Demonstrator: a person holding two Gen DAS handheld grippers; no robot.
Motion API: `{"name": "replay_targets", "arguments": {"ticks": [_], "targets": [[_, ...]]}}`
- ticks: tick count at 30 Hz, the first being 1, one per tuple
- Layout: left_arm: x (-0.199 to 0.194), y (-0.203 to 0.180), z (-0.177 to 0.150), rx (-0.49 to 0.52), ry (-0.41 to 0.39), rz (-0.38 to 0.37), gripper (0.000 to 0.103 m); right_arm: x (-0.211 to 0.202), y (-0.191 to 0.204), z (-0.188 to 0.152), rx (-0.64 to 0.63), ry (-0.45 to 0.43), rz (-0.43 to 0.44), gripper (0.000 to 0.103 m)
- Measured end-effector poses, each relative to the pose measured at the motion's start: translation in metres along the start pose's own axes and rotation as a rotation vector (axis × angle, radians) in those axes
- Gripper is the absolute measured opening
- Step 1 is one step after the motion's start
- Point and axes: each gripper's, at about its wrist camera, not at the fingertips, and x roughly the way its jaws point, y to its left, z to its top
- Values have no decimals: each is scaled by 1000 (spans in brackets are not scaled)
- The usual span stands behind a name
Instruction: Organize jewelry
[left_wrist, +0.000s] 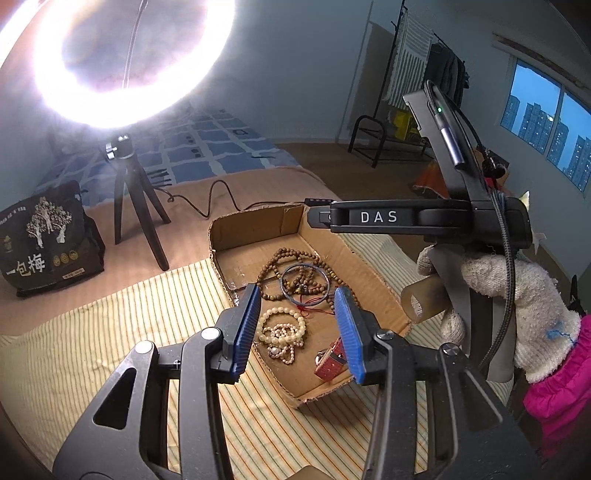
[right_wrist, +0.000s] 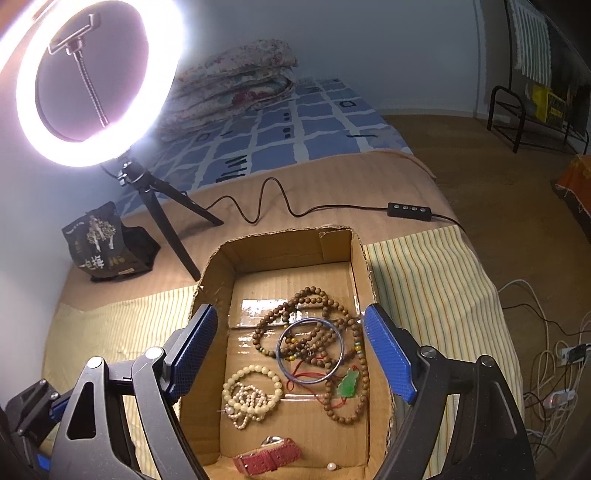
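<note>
- The left gripper (left_wrist: 297, 328) hangs above the shallow brown cardboard box (right_wrist: 360, 254) with its blue pads apart, holding nothing.
- The box's long axis runs away from the cameras; inside lie cream bead bracelets (right_wrist: 249, 395), a brown wooden bead necklace (right_wrist: 314, 295), a thin blue bangle (right_wrist: 310, 350), a green pendant (right_wrist: 349, 384) and a red strap (right_wrist: 267, 459), the strap partly cut off.
- The right gripper (right_wrist: 291, 354) is spread wide over the box, empty.
</note>
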Motion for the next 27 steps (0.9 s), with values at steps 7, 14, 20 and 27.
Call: {"name": "replay_targets", "arguments": {"ticks": [7, 14, 20, 27], "targets": [[-32, 3, -2, -5, -37, 5, 42, -24, 9, -7, -16, -20, -9, 82], [-65, 7, -7, -9, -76, 18, 42, -48, 23, -17, -47, -43, -4, 82], [-93, 5, -14, 8, -105, 28, 42, -70, 38, -28, -65, -64, 2, 82], [-126, 6, -25, 29, -135, 42, 42, -97, 55, -44, -95, -91, 7, 82]]}}
